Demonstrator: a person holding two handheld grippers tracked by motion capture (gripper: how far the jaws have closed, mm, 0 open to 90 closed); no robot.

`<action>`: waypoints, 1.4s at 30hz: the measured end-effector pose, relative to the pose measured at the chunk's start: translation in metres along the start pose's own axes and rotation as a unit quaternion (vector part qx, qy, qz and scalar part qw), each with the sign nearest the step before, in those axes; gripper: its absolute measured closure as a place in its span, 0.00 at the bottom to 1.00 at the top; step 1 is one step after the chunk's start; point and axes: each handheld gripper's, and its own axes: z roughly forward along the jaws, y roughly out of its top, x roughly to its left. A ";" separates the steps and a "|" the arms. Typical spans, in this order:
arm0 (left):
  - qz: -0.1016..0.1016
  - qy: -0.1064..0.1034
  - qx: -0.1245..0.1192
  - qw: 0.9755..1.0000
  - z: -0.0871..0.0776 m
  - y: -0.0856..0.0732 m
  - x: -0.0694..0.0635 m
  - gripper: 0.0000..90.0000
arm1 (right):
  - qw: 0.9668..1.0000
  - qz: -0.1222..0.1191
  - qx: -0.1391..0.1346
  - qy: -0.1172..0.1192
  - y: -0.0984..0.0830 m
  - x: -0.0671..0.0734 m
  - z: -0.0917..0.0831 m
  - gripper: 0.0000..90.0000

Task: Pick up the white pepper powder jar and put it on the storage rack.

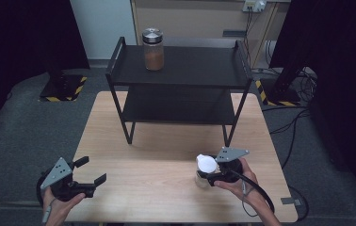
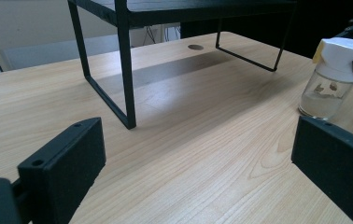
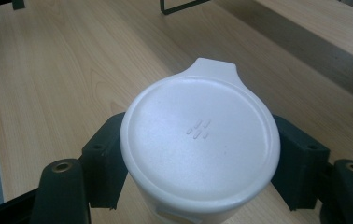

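Item: white-lidded jar point(image 1: 206, 170), upright at near right, clenched in my right gripper point(image 1: 212, 173); my left gripper point(image 1: 90, 172) released, well apart.

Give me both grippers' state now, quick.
Left gripper: open, empty.
Right gripper: shut on the white-lidded jar, which stands on the table.

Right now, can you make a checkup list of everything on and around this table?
Surface: wooden table, bare light wood.
Job's things: white-lidded jar standing upright on the table; brown-filled jar on the black shelf rack.
Clutter: nothing seen.
Grippers: right hand-held gripper shut on the white-lidded jar; left hand-held gripper open, holding nothing.
Cables: gripper cable; floor cables.
Surroundings: grey floor, dark curtains, striped stand bases.
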 end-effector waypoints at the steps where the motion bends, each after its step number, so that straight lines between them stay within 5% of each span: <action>1: 0.000 0.000 0.001 1.000 0.000 0.000 0.000 0.02 | 1.000 0.000 0.001 -0.002 0.000 0.001 0.000 0.34; 23: -0.007 -0.003 0.002 1.000 0.001 -0.001 0.003 0.02 | 1.000 -0.019 0.008 -0.015 0.006 0.006 -0.002 0.35; 32: -0.007 -0.004 0.003 1.000 0.002 0.000 0.002 0.02 | 1.000 -0.018 0.006 -0.009 0.020 -0.005 -0.018 0.35; 42: -0.011 -0.005 0.004 1.000 0.002 -0.001 0.003 0.02 | 0.999 -0.035 0.014 0.019 0.056 -0.026 -0.048 0.35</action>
